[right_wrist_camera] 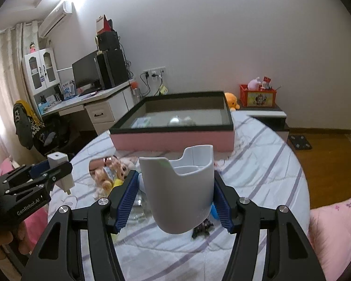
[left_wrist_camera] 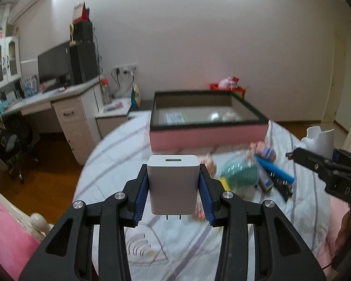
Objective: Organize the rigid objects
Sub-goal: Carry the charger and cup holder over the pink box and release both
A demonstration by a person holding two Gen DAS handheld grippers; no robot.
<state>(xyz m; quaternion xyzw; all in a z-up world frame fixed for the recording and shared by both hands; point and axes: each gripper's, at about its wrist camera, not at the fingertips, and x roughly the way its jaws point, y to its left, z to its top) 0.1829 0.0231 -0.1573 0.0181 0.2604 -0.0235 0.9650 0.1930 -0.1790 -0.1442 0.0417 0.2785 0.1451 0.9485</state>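
The left gripper pinched a white charger between its blue pads, prongs pointing down, held above the bed. The right gripper clamped a grey cup-shaped holder by its sides, also clear of the sheet.

Between both grippers and the pink box at the bed's far end lay a loose pile: a doll, a clear bowl, a blue tube and a dark bit set. Inside the box sat a label or card and two pale round things, too blurred to name.

Only the right wrist view showed an orange plush and a red crate past the bed's far right corner, and a scale on the floor. A desk with a monitor stood beyond the bed's left edge.

"GenRobot.AI" read on the left gripper's body in the right view; "DAS" showed on the right gripper in the left view.
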